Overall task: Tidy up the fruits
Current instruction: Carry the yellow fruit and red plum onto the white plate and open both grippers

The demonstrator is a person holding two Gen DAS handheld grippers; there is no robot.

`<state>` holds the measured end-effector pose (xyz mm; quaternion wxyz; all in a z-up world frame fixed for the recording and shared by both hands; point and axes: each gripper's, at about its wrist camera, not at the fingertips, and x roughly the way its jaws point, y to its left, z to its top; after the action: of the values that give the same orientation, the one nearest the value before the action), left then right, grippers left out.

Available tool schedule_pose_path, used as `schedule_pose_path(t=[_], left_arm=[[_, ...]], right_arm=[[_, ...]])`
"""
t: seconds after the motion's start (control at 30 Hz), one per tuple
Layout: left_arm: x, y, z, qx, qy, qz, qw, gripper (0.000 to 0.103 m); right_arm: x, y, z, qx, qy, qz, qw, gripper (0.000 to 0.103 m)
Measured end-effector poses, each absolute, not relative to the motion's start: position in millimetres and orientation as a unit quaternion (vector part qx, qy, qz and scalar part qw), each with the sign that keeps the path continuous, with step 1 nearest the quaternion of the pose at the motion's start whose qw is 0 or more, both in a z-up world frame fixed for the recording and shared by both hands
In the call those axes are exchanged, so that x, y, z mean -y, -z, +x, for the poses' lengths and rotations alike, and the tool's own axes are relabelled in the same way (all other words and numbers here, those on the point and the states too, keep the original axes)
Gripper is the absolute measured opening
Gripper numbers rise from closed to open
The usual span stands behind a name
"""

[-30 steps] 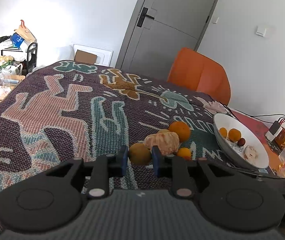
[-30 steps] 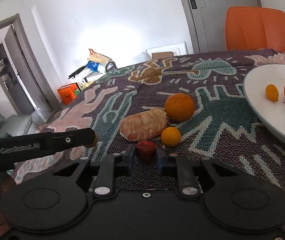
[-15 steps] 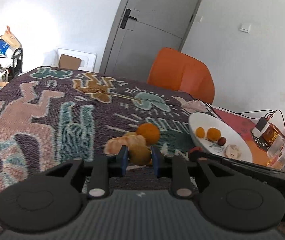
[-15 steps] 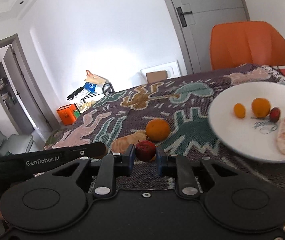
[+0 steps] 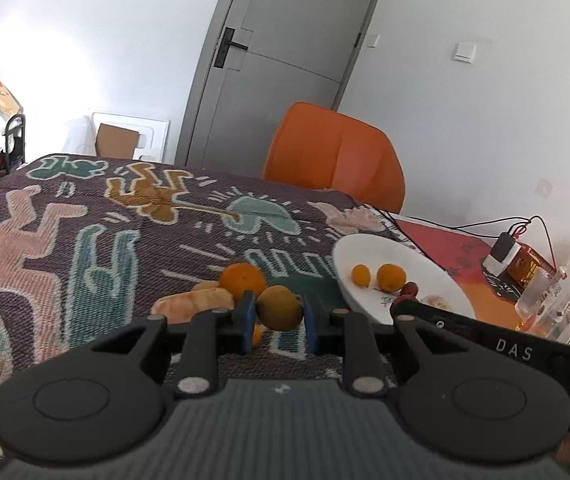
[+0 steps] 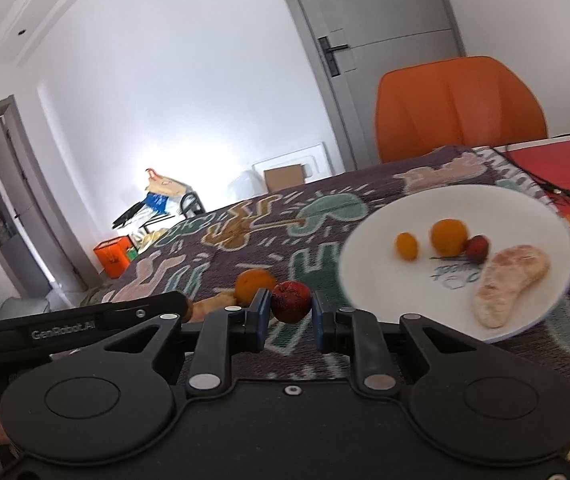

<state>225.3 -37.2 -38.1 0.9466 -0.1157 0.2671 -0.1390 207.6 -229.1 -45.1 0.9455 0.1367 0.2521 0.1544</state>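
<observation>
My left gripper (image 5: pixel 277 319) is shut on a brownish-yellow round fruit (image 5: pixel 279 307), held above the patterned cloth. My right gripper (image 6: pixel 289 310) is shut on a small dark red fruit (image 6: pixel 291 301), held left of the white plate (image 6: pixel 389 280). The plate holds a small orange fruit (image 6: pixel 406 245), a larger orange (image 6: pixel 448 236), a red fruit (image 6: pixel 477 247) and a peeled pale segment (image 6: pixel 509 284). On the cloth lie an orange (image 5: pixel 242 280) and a peeled citrus (image 5: pixel 193 306). The plate also shows in the left wrist view (image 5: pixel 369 252).
An orange chair (image 5: pixel 335 158) stands behind the table. At the right are a small device with wires (image 5: pixel 519 258) and a clear plastic bottle (image 5: pixel 565 300). The right gripper's body (image 5: pixel 497 344) crosses the left wrist view. A grey door (image 5: pixel 281 56) is behind.
Both grippers have risen and moved right toward the plate, each carrying its fruit. The plate now fills more of the right wrist view.
</observation>
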Motion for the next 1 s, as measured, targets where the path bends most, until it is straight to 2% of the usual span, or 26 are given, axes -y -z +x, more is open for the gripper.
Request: schedule_pose_path(t=[0.33, 0.37, 0.4, 0.53, 1.0], left_arm=[[60, 37, 231, -0.265, 0.157, -0.104, 0.946, 0.024], [62, 37, 232, -0.265, 0.158, -0.103, 0.945, 0.024], [64, 36, 232, -0.266, 0.16, -0.101, 0.945, 0.024], [74, 34, 235, -0.264, 0.164, -0.093, 0.946, 0.024], [130, 32, 253, -0.266, 0.202, -0.074, 0.94, 0.024]], right_arm=[[260, 47, 213, -0.247, -0.111, 0.139, 0.952, 0.022], [264, 48, 213, -0.243, -0.107, 0.144, 0.953, 0.029], [267, 49, 213, -0.24, -0.101, 0.148, 0.954, 0.031], [276, 52, 211, -0.243, -0.102, 0.163, 0.951, 0.033], [307, 40, 180, -0.226, -0.094, 0.175, 0.954, 0.062]])
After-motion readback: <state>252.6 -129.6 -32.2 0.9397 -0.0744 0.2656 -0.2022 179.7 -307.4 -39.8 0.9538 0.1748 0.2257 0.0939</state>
